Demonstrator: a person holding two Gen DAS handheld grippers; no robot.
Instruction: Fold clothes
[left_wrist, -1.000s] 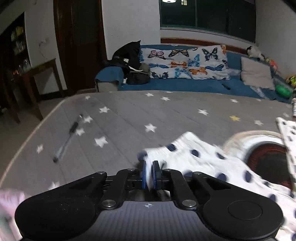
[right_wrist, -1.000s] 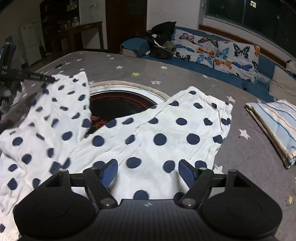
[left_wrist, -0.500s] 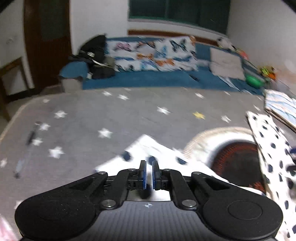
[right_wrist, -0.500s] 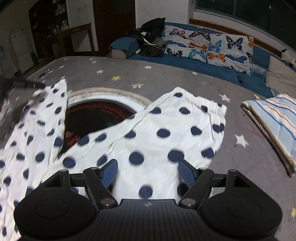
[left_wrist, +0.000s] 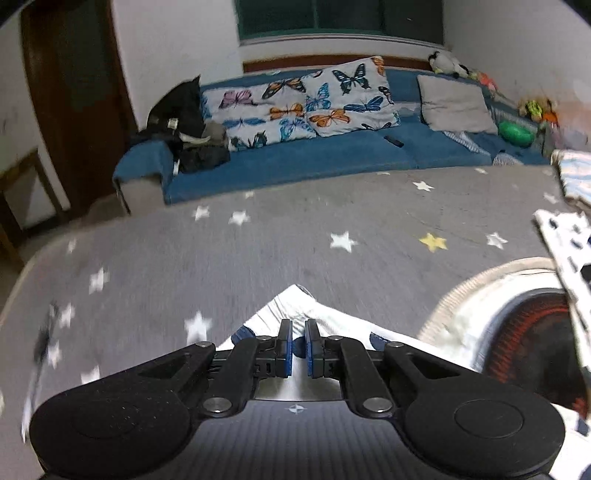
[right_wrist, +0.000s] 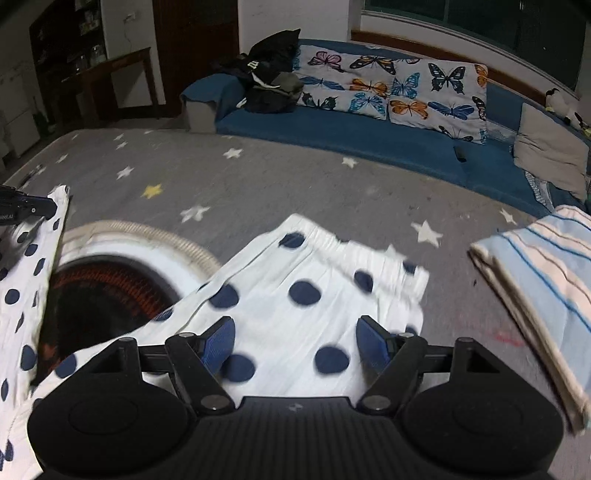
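Note:
White trousers with navy dots (right_wrist: 295, 295) lie spread on the grey star-print surface (right_wrist: 258, 184), the gathered waistband (right_wrist: 354, 251) towards the sofa. My right gripper (right_wrist: 295, 338) hovers over the waist part. Its jaws are opening, the cloth lies under them and the blue pads (right_wrist: 221, 339) do not press on it. My left gripper (left_wrist: 298, 339) is shut on a corner of the trousers (left_wrist: 291, 306) and holds it up off the surface. In the right wrist view the left gripper (right_wrist: 22, 208) shows at the far left, gripping a raised leg (right_wrist: 33, 266).
A round opening with a pale rim (right_wrist: 147, 232) and a red glow inside sits in the surface, partly under the trousers. A folded blue-striped cloth (right_wrist: 535, 280) lies to the right. A blue sofa (right_wrist: 369, 133) with butterfly pillows runs behind. A pen (left_wrist: 44, 339) lies at the left.
The left gripper has carried its corner of the trousers to the right, nearer the round opening. The right gripper has moved right over the waist part and its jaws stand wider.

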